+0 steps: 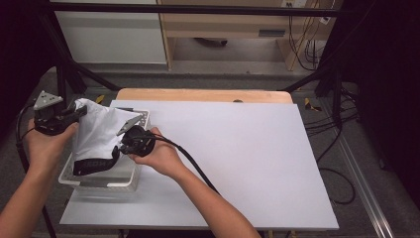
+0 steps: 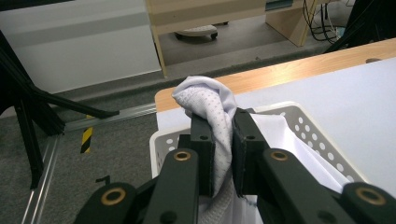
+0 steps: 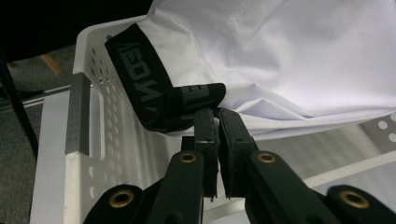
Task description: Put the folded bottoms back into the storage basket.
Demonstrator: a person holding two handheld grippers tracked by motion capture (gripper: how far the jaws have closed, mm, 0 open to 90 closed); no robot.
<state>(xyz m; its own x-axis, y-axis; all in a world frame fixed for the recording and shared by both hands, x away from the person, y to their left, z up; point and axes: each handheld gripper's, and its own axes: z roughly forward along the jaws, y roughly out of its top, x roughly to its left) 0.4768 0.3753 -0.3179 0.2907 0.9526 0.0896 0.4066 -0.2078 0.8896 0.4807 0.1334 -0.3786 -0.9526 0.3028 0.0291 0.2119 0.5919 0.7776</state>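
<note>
Both my grippers pinch a white mesh fabric garment [image 1: 99, 131] with a black waistband over the white perforated plastic basket [image 1: 99, 178]: left gripper [image 2: 223, 135] on cloth, right gripper [image 3: 215, 122] at the waistband. Lifting out has begun; laying it on the white table [image 1: 237, 158] remains.

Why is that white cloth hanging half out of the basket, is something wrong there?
Nothing looks damaged or spilled. The white garment is bunched above the white perforated basket because both grippers pinch it: the left gripper on a fold of white fabric, the right gripper at its black waistband, which drapes over the basket's rim.
</note>
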